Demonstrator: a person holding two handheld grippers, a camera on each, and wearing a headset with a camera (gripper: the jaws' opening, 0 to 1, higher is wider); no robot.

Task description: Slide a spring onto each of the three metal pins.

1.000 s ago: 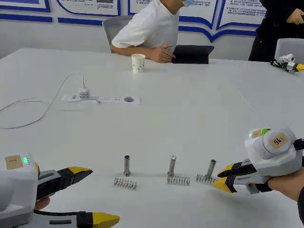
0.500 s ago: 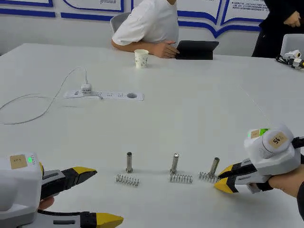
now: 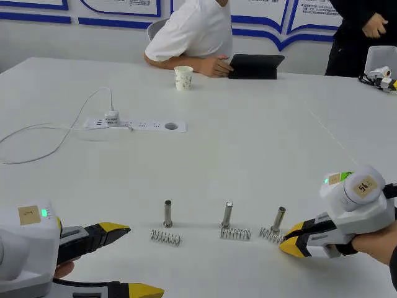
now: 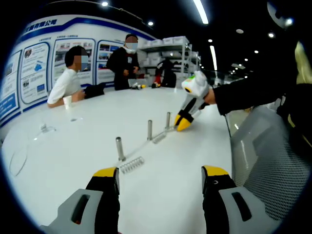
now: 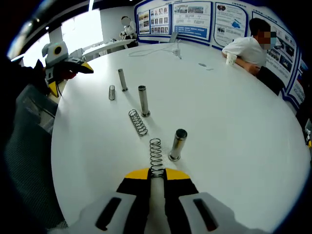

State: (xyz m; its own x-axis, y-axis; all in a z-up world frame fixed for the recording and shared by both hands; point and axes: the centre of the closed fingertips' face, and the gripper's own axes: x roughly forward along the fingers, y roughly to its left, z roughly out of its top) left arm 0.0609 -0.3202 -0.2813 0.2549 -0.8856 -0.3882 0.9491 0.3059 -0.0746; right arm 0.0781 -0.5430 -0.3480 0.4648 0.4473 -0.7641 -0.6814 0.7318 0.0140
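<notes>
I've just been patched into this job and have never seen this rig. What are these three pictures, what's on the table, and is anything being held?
There is no robot arm: a person holds a two-jaw tool in each hand. The head view comes from a headset camera looking down at the white table; the two round pictures come from cameras riding on each tool, looking along its jaws. Three metal pins stand upright in a row, each with a spring lying flat in front of it, none on a pin yet. The left gripper is open and holds nothing. The right gripper appears closed on the near end of the right-hand spring. Farther back lie a power strip and a paper cup.
</notes>
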